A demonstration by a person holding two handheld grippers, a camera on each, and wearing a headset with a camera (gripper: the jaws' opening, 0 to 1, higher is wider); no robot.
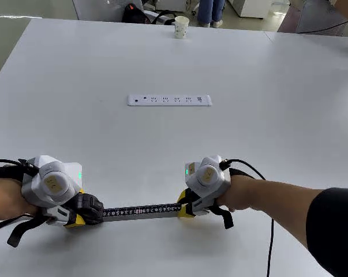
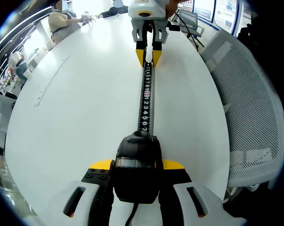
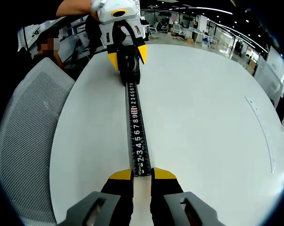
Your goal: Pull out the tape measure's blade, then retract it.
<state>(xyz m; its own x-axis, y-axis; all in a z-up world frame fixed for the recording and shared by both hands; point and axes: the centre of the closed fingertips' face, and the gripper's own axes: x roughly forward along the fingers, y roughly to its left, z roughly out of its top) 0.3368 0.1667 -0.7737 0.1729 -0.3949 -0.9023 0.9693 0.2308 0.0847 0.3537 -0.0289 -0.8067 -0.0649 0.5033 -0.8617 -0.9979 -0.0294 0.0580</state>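
Both grip tight: left gripper (image 2: 137,165) holds the tape measure case (image 1: 92,208), right gripper (image 3: 142,175) apparently pinches the blade tip (image 3: 140,169); keep the pull straight and level.

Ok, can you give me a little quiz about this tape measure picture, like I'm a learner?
1. True or false: the black numbered metal blade is wound all the way back into the black plastic tape measure case.
2. Which gripper's fingers clamp the case? A) left gripper B) right gripper
3. What stands at the far edge of the white table, beyond the white power strip?

Key
1. False: the blade stretches between the two grippers.
2. A; the right gripper pinches the blade's tip.
3. A white paper cup.
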